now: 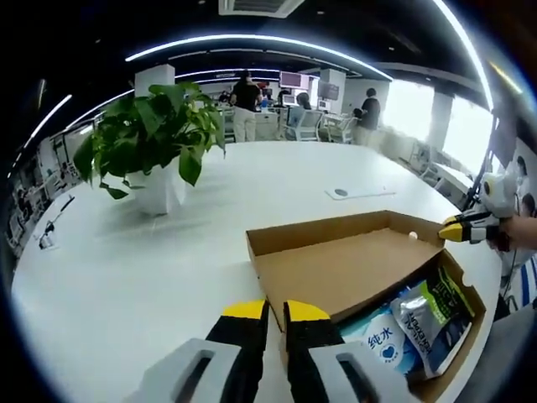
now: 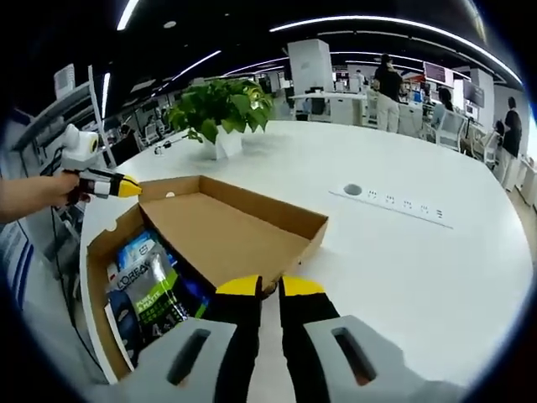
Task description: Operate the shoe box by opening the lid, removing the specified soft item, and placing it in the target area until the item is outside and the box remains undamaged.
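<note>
The cardboard shoe box stands open on the white table, and its lid is swung back with the inside facing up. Inside lie a blue-and-white soft packet and a green-and-black pouch. My left gripper is shut on one corner of the lid. At the opposite corner of the same edge, my right gripper is shut on the cardboard. The lid hides part of the box contents.
A potted green plant stands on the round white table beyond the box. A socket strip is set into the tabletop. People and chairs are at the far side of the room.
</note>
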Available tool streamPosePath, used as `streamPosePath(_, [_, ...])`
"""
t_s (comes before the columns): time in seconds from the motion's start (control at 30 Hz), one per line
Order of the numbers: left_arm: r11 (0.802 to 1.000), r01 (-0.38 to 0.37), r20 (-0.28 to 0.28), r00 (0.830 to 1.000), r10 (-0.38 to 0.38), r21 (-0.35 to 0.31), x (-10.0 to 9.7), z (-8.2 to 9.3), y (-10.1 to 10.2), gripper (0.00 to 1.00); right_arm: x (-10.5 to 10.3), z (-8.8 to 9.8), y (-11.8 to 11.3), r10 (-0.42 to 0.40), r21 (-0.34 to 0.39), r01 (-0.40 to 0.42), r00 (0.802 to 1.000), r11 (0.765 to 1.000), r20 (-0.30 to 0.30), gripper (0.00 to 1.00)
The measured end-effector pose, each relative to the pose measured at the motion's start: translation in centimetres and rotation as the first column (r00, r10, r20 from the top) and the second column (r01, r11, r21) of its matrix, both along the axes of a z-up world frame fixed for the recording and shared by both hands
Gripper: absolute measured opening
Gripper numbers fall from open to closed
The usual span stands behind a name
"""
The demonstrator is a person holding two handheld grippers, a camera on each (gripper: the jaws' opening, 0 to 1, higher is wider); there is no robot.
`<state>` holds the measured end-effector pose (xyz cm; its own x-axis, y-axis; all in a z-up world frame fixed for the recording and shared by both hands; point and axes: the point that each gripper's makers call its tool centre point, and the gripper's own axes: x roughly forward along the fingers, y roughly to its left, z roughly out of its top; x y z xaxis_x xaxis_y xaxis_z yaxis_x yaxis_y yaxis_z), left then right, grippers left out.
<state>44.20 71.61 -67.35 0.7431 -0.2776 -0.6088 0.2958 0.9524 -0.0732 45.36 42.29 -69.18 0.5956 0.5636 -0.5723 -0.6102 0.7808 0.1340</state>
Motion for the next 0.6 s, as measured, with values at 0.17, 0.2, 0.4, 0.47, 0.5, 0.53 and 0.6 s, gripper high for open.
streamPosePath(0.17, [1.0, 0.004, 0.026, 1.0, -0.004, 0.003, -0.3, 1.3, -0.1, 0.13, -0.9, 0.2, 0.0, 0.032, -0.021, -0.032, 0.999, 0.999, 0.009, 0.11])
streamPosePath(0.2, [1.0, 0.003, 0.031, 1.0, -0.003, 0.004, -0.4, 1.5, -0.1, 0.14, -1.1, 0.2, 0.1, 0.04, -0.024, -0.04, 0.999, 0.999, 0.012, 0.12])
streamPosePath(0.4, [1.0, 0.016, 0.045, 0.999, -0.015, -0.005, -1.2, 2.6, -0.6, 0.17, -2.5, 0.9, -0.2, 0.067, -0.033, -0.066, 0.997, 0.997, 0.025, 0.21])
streamPosePath(0.47, [1.0, 0.026, 0.043, 0.999, -0.025, -0.005, -1.6, 2.7, -1.0, 0.18, -2.9, 1.0, -0.4, 0.069, -0.034, -0.068, 0.997, 0.997, 0.021, 0.24])
streamPosePath(0.5, [1.0, 0.031, 0.041, 0.999, -0.031, 0.0, -1.9, 2.7, -1.2, 0.19, -3.2, 1.0, -0.5, 0.07, -0.035, -0.069, 0.997, 0.997, 0.014, 0.26])
streamPosePath(0.53, [0.999, 0.033, 0.037, 0.999, -0.033, 0.004, -2.1, 2.7, -1.3, 0.2, -3.3, 1.0, -0.6, 0.064, -0.035, -0.064, 0.998, 0.997, 0.008, 0.27])
streamPosePath(0.6, [0.999, 0.04, 0.026, 0.999, -0.04, 0.001, -2.6, 2.6, -1.7, 0.21, -3.9, 1.1, -0.9, 0.065, -0.038, -0.065, 0.998, 0.997, 0.002, 0.29])
